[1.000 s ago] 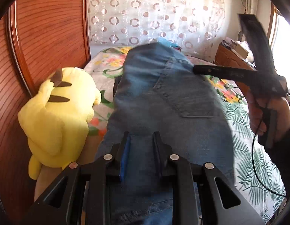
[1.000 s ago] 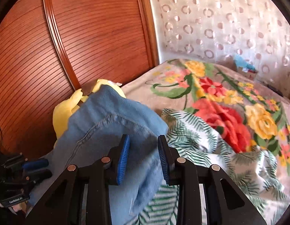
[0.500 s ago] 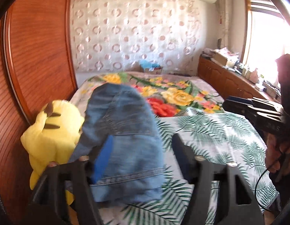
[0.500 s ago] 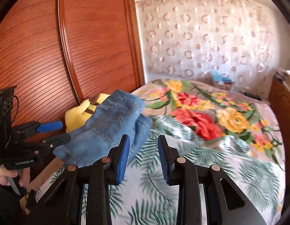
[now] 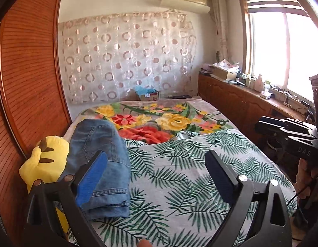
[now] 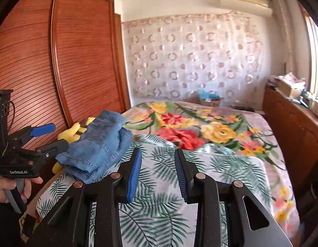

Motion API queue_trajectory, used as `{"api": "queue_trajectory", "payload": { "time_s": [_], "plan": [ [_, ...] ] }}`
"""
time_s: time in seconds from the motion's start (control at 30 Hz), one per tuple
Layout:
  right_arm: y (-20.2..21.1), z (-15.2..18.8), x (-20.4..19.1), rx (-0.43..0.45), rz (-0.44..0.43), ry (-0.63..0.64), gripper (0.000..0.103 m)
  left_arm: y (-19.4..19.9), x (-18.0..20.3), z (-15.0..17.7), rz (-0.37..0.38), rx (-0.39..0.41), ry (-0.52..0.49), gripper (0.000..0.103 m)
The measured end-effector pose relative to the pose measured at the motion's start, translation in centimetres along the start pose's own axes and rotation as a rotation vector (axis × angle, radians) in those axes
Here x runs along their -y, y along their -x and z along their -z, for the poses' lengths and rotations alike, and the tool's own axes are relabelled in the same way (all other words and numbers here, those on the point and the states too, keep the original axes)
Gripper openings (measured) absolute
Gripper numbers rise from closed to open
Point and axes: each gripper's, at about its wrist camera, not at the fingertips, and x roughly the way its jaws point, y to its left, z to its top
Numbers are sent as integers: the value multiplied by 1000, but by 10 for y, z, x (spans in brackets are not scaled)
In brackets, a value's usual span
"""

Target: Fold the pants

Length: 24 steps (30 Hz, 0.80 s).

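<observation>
Jeans point(image 5: 99, 162) sit as a folded denim bundle at the near-left edge of the bed point(image 5: 200, 164), on the palm-leaf sheet and leaning against the yellow plush toy point(image 5: 45, 162) by the wooden wardrobe point(image 5: 25, 82). Left gripper point(image 5: 156, 168) has just been opening and stands spread wide, nothing between its pads, the bundle just beside its left finger. Right gripper point(image 6: 157, 173) is parted only a little, its jaws having just opened a touch, and it holds nothing, with bare sheet showing through the gap. Fold looks done to me, so the risks are about keeping it that way. Bundle sits right at the mattress edge, half propped on the soft toy; if the toy gives, the stack could slump or slide off to the left. That wide left finger is near the hem, and a careless sweep could snag the top layer and drag the fold open. Top layers look loosely stacked, so they may spring apart unpressed.
</observation>
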Motion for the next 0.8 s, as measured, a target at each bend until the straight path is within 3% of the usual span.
{"api": "queue_trajectory", "payload": {
  "time_s": [0.2, 0.37, 0.8],
  "plan": [
    [45, 20, -15, 56, 63, -14, 54, 21, 26, 0, 12, 30, -6, 96],
    [80, 40, -28, 85, 117, -31, 64, 39, 37, 4, 4, 41, 19, 96],
    [127, 70, -75, 98, 214, -40, 65, 57, 56, 21, -5, 18, 21, 96]
  ]
}}
